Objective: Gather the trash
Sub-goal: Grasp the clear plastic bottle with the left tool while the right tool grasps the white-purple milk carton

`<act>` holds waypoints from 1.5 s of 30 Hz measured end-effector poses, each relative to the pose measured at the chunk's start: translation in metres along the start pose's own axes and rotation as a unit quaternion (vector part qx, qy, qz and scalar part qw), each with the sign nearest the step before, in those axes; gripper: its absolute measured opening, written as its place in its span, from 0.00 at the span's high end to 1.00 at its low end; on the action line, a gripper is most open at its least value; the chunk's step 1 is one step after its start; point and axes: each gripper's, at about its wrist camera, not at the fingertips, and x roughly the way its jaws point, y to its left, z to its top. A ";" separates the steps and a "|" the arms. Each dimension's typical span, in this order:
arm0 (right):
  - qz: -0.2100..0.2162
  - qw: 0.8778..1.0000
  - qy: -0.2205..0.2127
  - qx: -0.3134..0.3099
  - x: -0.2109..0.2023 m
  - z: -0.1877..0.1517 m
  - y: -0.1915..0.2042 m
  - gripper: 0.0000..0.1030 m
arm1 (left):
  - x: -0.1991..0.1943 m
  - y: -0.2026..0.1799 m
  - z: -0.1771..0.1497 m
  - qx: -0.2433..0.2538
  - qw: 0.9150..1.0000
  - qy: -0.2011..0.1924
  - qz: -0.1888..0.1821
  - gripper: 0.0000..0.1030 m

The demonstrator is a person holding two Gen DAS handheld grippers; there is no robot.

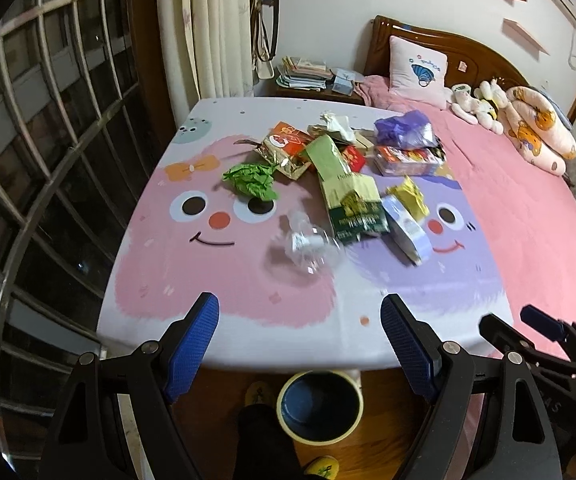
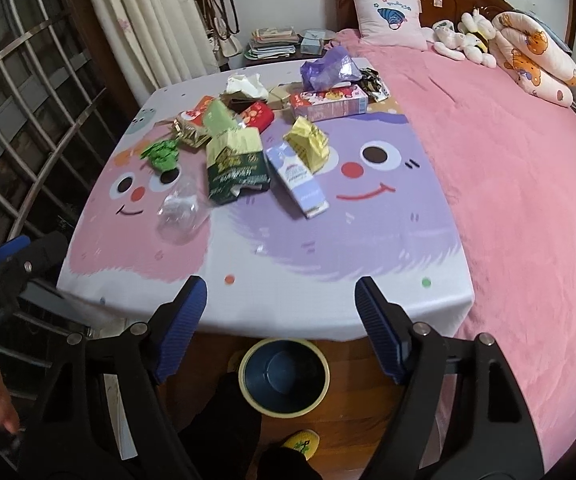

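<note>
Both grippers hang over the near edge of the bed, pointing down and forward.

Left gripper (image 1: 300,344): jaws wide apart, nothing between them. Right gripper (image 2: 280,320): jaws wide apart, nothing between them.

Bin (image 2: 284,376): on the wood floor at 6 o'clock in both views, just below the cloth's (image 2: 328,280) near edge. Dark inside, pale rim; no trash seen in it.

Trash sits on the cartoon cloth, all of it at 12 o'clock from the grippers, well apart from the pads. From the right wrist view:
- clear bottle (image 2: 182,210), nearest, at 11 o'clock, lying on its side
- dark green box (image 2: 236,168), just beyond the bottle, top flaps open
- pale blue carton (image 2: 298,180), at 12 o'clock, lying flat beside the green box
- yellow wrapper (image 2: 310,144), touching the carton's far end
- green crumpled paper (image 2: 162,154), at 10 o'clock
- purple bag (image 2: 328,68), far side, on a pink box (image 2: 328,102)
- white tissue (image 2: 244,84), far left of the pile

A slipper (image 2: 302,442) shows at 6 o'clock below the bin.
</note>
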 end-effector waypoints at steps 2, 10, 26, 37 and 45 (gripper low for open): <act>-0.005 1.000 0.003 0.004 0.014 0.015 -0.001 0.28 | 0.021 0.008 0.023 0.002 1.000 0.012 -0.011 0.17; -0.031 0.999 0.030 0.014 0.085 0.064 -0.007 0.29 | 0.123 0.031 0.081 -0.009 0.993 0.102 -0.061 0.17; -0.046 0.991 0.113 -0.051 0.226 0.103 0.004 0.44 | 0.267 0.040 0.079 -0.024 0.959 0.257 -0.116 0.27; -0.022 0.992 0.123 -0.035 0.237 0.098 -0.007 0.63 | 0.288 0.008 0.065 -0.015 0.939 0.305 -0.161 0.56; -0.007 0.993 0.119 0.014 0.218 0.082 -0.018 0.66 | 0.273 -0.014 0.061 0.022 0.948 0.279 -0.154 0.75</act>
